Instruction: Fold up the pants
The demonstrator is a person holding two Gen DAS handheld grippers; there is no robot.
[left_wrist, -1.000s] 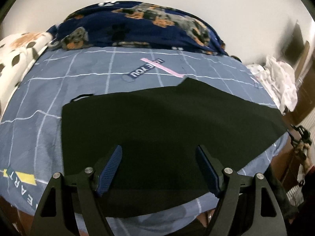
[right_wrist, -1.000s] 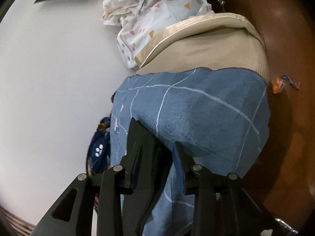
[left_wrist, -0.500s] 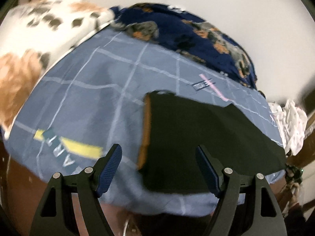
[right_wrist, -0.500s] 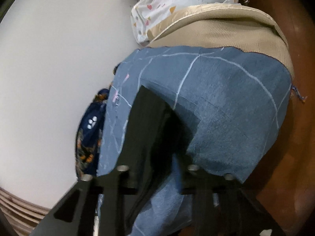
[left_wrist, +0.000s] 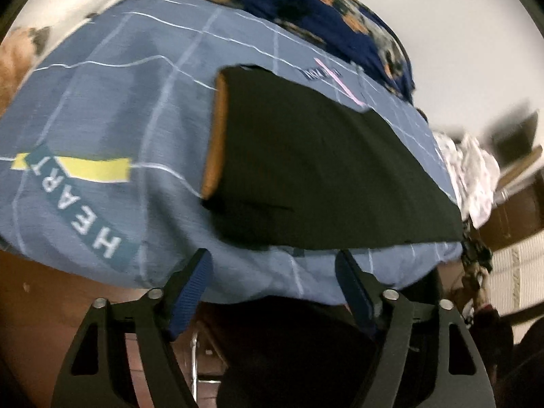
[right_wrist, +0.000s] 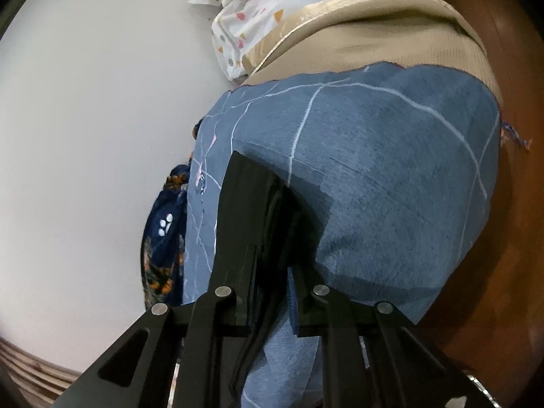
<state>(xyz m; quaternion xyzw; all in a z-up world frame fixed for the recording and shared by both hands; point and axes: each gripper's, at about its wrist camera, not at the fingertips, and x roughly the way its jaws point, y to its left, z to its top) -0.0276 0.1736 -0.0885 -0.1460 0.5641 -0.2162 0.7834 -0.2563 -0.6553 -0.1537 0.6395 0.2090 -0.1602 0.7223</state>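
While the black pants point(left_wrist: 316, 170) lie flat on the blue bedcover point(left_wrist: 112, 102), left gripper point(left_wrist: 273, 272) hangs released, jaws just narrowing, nothing between; right gripper point(right_wrist: 272, 268) is clenched on the pants' edge.

You have one pair of black fabric pants point(left_wrist: 323, 170), one blue grid-lined bedsheet point(left_wrist: 112, 108), one navy dog-print blanket point(left_wrist: 333, 10), and two black two-finger grippers point(left_wrist: 272, 282) point(right_wrist: 272, 234).
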